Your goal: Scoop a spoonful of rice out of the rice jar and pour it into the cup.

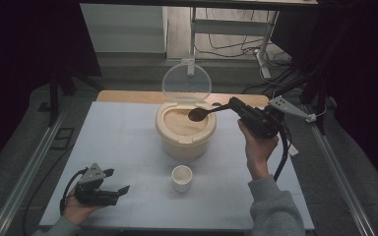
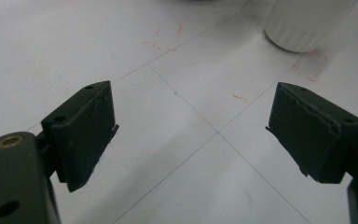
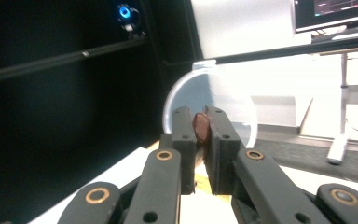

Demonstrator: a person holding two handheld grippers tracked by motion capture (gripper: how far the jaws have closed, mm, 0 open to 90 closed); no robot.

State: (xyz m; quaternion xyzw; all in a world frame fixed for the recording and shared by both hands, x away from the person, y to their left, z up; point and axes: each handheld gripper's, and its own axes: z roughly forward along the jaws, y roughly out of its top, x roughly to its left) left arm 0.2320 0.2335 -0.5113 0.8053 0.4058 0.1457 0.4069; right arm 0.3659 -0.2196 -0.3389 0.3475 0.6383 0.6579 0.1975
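A cream round container [image 1: 185, 131] holding pale grain stands mid-table, its clear lid [image 1: 186, 82] tipped up behind it. My right gripper [image 1: 232, 105] is shut on the handle of a dark brown spoon [image 1: 203, 113], whose bowl hovers over the container's right side. In the right gripper view the spoon [image 3: 200, 127] sits pinched between the two black jaws, with the clear lid [image 3: 235, 105] beyond. A small white cup [image 1: 182, 177] stands in front of the container. My left gripper [image 1: 118, 181] rests open near the table's front left; the white cup [image 2: 305, 23] is ahead of it to the right.
The pale blue-white table [image 1: 128, 132] carries thin grid lines and faint red marks. A metal desk frame [image 1: 236, 27] and cables lie on the floor beyond the far edge. Dark curtains flank both sides. A rail [image 1: 24, 172] runs along the left.
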